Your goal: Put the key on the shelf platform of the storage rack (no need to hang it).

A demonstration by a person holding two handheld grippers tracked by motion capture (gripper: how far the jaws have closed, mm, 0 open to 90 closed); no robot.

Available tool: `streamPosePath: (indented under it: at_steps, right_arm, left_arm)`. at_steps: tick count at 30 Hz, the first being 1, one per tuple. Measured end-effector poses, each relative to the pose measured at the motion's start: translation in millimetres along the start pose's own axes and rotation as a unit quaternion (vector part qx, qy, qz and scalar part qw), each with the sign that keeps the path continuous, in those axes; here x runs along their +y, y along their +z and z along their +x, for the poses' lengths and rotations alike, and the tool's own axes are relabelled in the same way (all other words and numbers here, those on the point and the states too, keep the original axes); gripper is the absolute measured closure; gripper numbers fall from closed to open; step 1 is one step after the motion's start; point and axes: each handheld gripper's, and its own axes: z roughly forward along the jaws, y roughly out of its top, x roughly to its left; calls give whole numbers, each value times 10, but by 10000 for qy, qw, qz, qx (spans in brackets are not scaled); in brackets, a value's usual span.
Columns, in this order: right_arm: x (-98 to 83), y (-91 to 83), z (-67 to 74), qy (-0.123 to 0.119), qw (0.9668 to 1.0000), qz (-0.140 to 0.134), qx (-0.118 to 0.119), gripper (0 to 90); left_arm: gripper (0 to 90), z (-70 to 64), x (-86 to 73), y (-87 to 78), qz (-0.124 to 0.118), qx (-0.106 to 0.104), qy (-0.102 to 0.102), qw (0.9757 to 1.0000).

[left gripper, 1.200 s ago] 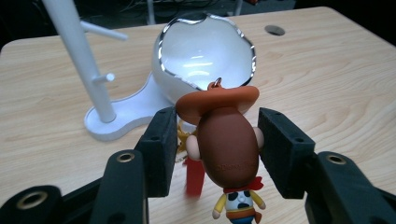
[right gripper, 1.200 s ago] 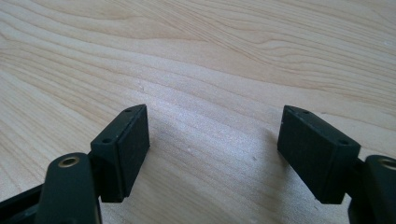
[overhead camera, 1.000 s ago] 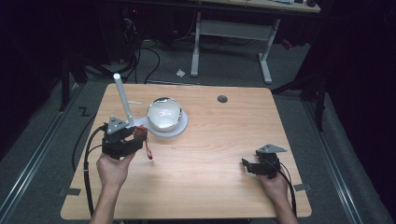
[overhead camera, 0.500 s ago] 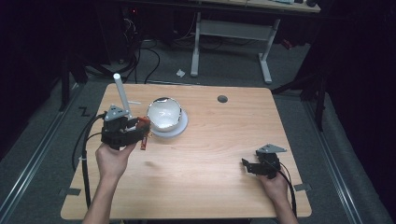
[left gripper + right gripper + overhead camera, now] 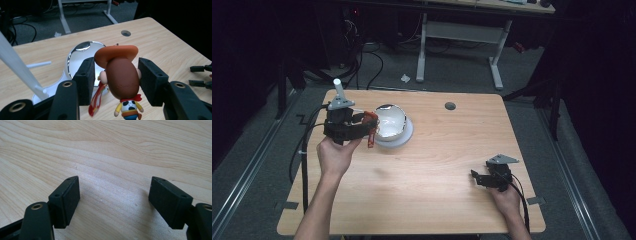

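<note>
The left gripper [image 5: 113, 75] is clamped on a small cowboy figurine [image 5: 121, 80], its pads squeezing the sides of the big brown head under the orange hat. Just beyond the gripper sits a shiny metal bowl [image 5: 390, 121] on a white base. The toy looks light and hard, probably smooth plastic; the rounded head could slip, so the grip across its widest part seems sensible. A red strap [image 5: 95, 101] dangles loose beside it. The right gripper [image 5: 113, 202] rests low over the wooden surface [image 5: 437, 165], jaws apart, holding nothing.

Toy figure [image 5: 121, 77] just left of bowl [image 5: 390, 121], above table [image 5: 437, 165]
</note>
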Motion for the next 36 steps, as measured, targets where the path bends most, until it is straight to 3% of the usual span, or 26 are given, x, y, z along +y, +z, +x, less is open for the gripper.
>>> streamPosePath:
  at_steps: [6, 12, 24, 25, 26, 36]
  right_arm:
    - [0, 0, 0, 1, 10000, 1, 0, 250]
    - [0, 0, -1, -8, 10000, -2, 1, 250]
    - [0, 0, -1, -10, 10000, -2, 3, 250]
    - [0, -1, 1, 7, 10000, 6, 3, 250]
    - [0, -1, 0, -2, 10000, 4, 4, 250]
    - [-1, -1, 1, 7, 10000, 7, 3, 250]
  left_arm:
    - [496, 13, 169, 72, 9, -41, 11, 10000]
    - [497, 33, 278, 200, 73, 92, 64, 9999]
    - [498, 140, 308, 420, 165, 119, -63, 9998]
    - [500, 145, 311, 430, 178, 110, -50, 9998]
    - [559, 145, 312, 436, 138, 163, -25, 9998]
    - [567, 129, 295, 634, 294, 258, 31, 9992]
